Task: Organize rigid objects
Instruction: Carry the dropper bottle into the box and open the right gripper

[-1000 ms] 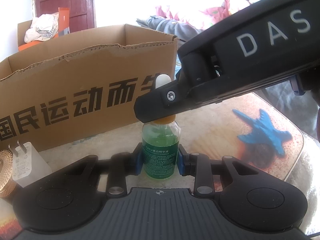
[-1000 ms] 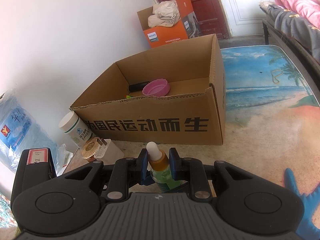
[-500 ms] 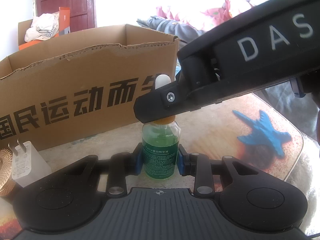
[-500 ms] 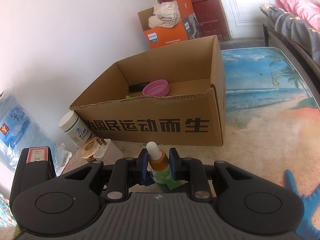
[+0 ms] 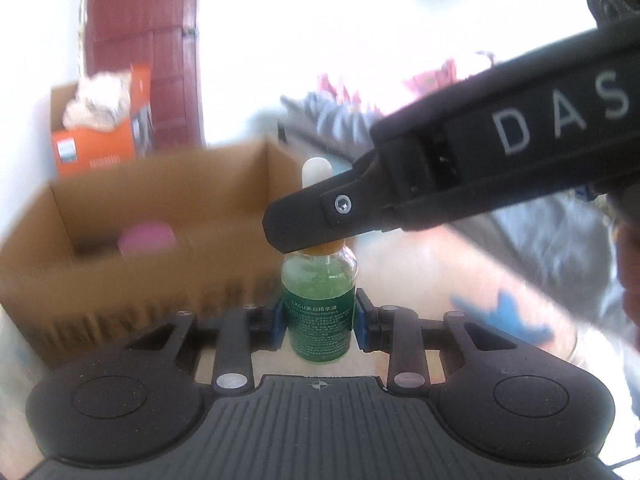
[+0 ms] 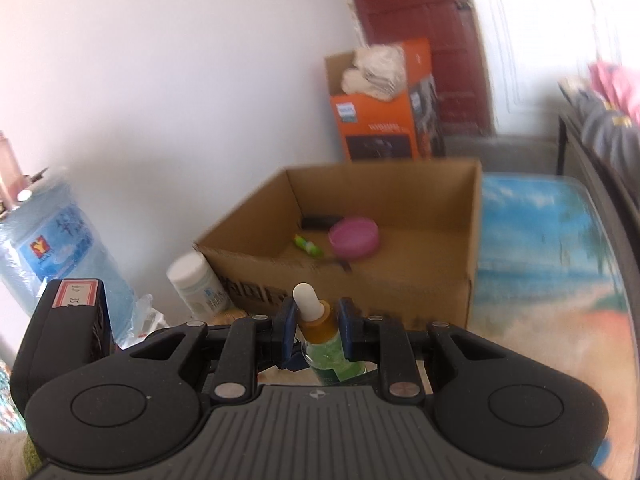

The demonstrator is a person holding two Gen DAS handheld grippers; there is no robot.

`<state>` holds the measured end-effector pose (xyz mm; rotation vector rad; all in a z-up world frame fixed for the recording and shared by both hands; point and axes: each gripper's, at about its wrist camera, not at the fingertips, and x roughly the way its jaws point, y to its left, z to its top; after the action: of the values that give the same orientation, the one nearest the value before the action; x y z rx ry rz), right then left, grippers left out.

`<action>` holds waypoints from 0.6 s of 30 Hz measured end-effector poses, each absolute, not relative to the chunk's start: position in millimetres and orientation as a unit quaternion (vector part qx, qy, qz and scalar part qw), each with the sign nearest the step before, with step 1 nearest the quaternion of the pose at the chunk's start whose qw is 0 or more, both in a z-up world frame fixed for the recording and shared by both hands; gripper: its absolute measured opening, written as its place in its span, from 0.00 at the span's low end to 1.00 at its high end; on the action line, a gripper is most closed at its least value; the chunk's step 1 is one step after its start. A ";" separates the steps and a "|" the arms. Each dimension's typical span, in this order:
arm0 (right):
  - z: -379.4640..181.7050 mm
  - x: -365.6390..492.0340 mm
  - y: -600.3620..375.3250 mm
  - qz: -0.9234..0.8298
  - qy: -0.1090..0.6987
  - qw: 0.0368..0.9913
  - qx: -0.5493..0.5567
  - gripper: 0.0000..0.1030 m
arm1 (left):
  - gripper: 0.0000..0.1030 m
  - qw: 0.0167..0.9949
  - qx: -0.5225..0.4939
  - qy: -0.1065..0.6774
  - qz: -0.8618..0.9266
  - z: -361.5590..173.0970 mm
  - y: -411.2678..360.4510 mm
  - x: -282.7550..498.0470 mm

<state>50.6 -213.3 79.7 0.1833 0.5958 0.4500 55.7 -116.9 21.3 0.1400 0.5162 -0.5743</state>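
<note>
While both claws clamp dropper bottle (image 5: 319, 312), cardboard box (image 6: 436, 280) holds pink bowl (image 6: 354, 236), black item, green item.

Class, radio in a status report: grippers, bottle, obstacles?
Left gripper shut on dropper bottle body; right gripper shut on its orange collar. Bottle upright, short of the cardboard box. Nothing visibly between.

Green dropper bottle (image 5: 318, 312) with amber collar and white bulb, brown cardboard box (image 6: 420, 280), pink bowl (image 6: 354, 236)

Green dropper bottle (image 5: 319, 312), white bulb, upright, near cardboard box (image 6: 424, 280).
</note>
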 end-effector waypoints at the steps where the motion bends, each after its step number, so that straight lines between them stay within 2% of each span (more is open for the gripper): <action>1: 91.2 53.6 -211.1 0.227 0.280 0.929 0.080 0.24 | 0.30 0.927 0.066 0.243 -0.279 31.0 -114.5 58.4; 5: 124.4 78.6 -203.7 0.253 0.257 0.932 0.049 0.24 | 0.30 0.932 0.047 0.230 -0.276 61.4 -108.8 85.2; 9: 134.7 130.6 -205.7 0.267 0.273 0.923 0.049 0.24 | 0.31 0.925 0.016 0.261 -0.275 70.2 -106.4 129.7; 18: 90.8 256.3 -222.7 0.273 0.367 0.884 0.096 0.24 | 0.31 0.888 -0.052 0.388 -0.242 42.4 -103.9 239.9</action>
<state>256.3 -222.7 90.8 0.1999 0.7645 0.5683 239.9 -103.9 42.4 -0.1071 0.8068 -0.5019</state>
